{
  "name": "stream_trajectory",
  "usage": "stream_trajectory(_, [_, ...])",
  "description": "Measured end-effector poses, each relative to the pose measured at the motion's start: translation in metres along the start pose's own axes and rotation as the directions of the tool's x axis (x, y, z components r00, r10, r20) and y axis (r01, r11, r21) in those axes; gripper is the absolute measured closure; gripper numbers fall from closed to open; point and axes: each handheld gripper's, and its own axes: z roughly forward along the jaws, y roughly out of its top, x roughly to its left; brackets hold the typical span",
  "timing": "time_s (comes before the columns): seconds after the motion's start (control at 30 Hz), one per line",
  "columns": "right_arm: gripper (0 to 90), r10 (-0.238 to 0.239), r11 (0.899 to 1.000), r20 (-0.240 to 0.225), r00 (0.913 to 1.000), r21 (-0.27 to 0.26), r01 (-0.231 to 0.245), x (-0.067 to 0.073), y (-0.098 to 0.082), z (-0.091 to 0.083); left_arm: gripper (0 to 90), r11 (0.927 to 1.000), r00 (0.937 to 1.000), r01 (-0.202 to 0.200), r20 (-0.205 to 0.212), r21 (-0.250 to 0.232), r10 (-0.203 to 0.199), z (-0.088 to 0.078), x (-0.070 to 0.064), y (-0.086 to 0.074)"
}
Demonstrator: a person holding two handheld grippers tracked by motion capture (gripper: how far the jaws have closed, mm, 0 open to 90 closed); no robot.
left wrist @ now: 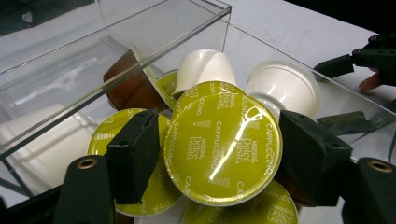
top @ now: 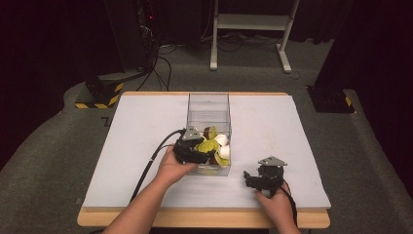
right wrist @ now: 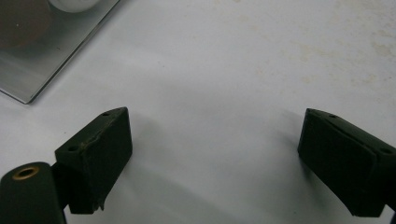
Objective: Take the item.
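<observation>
- High view: your left gripper point(top: 202, 148) reaches into the near end of the clear box point(top: 208, 103), which stands on the desk point(top: 141, 126) about midway between its left and right edges and a little nearer the near edge. A heap of capsules sits in that near end; the far end of the box looks empty. Your right gripper point(top: 249, 176) rests on the desk near the near edge, to the right of the box and apart from it. From here you cannot tell how the left jaws stand.
- Left gripper view: the jaws are closed on the green-lidded capsule point(left wrist: 224, 144), one pad against each side of its foil lid, which reads "Cappuccino". It sits on top of the heap, touching other green lids, two white capsules point(left wrist: 285, 84) and a brown capsule point(left wrist: 133, 86). I judge the grasp made and the lift or release not yet done; whether the capsule is going in or coming out cannot be read here. The bottom of the heap is hidden by the lids.
- Right gripper view: the jaws stand wide apart over bare desk, holding nothing. A corner of the box is cut off at the upper left, with blurred shapes behind its wall.
</observation>
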Motion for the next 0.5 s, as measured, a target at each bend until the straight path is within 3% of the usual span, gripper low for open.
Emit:
stream_trajectory(0.13, [9.7,0.000,1.000,0.000,1.0000,0.000,0.000,0.0000,0.0000,0.0000,34.3,0.9999,1.0000,-0.005,0.006,0.011,0.005,-0.0015,0.0007,0.0001])
stream_trajectory(0.5, [9.7,0.002,1.000,0.000,1.0000,0.000,-0.002,0.0001,0.0000,0.0000,39.7,0.9995,1.0000,-0.003,0.009,-0.033,0.003,-0.0079,-0.0011,-0.0030])
